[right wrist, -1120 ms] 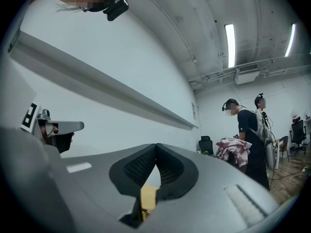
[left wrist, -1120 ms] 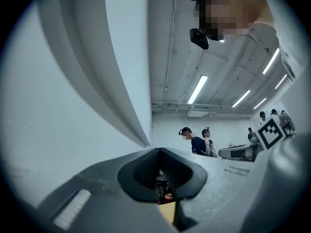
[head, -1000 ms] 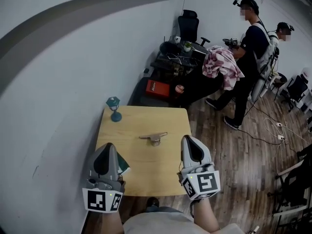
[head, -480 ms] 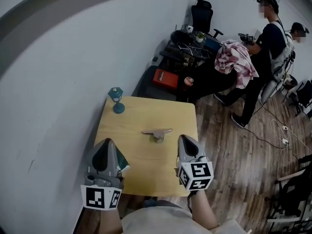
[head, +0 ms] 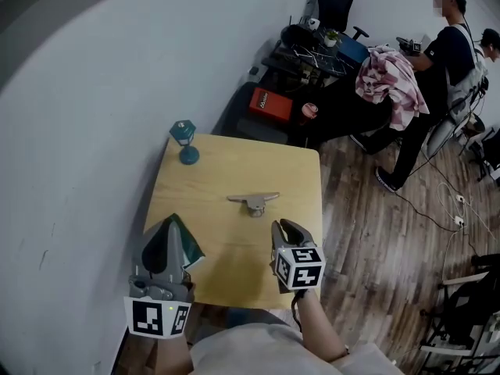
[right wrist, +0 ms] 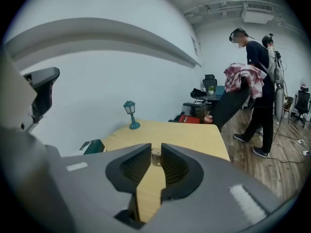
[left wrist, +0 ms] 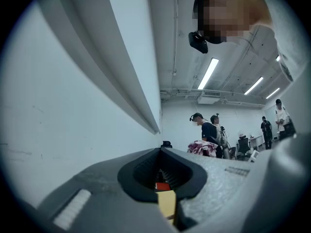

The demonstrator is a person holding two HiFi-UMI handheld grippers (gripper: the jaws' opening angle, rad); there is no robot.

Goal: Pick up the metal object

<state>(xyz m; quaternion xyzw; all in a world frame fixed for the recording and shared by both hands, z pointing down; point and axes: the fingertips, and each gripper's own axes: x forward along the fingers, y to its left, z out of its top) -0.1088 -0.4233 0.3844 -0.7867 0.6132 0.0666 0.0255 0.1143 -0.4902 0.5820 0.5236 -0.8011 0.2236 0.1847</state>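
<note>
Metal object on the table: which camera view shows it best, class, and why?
The head view: the metal object lies whole and unobstructed. The right gripper view shows only a sliver beyond the opening, empty jaws; the left gripper view misses it.

The metal object (head: 253, 201) is small and dull grey: a flat bar set crosswise on a short round base. It sits upright and untouched, ahead of the right gripper (head: 287, 226) and slightly to its left, well apart from it. That gripper's jaws are opening, with nothing between them.
</note>
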